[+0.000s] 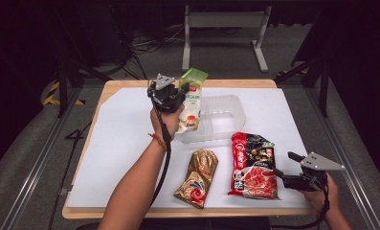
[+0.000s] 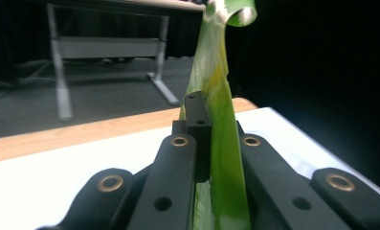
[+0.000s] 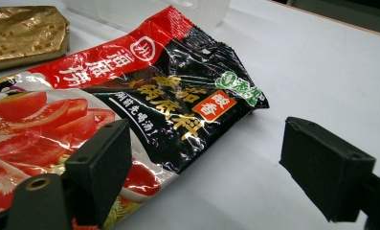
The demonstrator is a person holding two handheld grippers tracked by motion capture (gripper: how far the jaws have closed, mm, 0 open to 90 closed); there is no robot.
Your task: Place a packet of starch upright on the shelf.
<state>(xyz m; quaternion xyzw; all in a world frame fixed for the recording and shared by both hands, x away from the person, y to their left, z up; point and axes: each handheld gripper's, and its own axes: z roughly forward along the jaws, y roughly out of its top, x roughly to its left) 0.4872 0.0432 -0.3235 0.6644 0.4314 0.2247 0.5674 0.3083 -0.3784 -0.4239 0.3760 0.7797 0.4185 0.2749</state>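
The green-topped packet hung upright over the near-left corner of the clear plastic tub, toward the far edge of the desk, probably so it could drop straight in. The left gripper pinched its green top seam, jaws pressed together on the film. Nearer the front edge lay a gold packet and a red-and-black packet. By the front-right corner, the right gripper rested spread beside the red-and-black packet, apparently waiting its turn.
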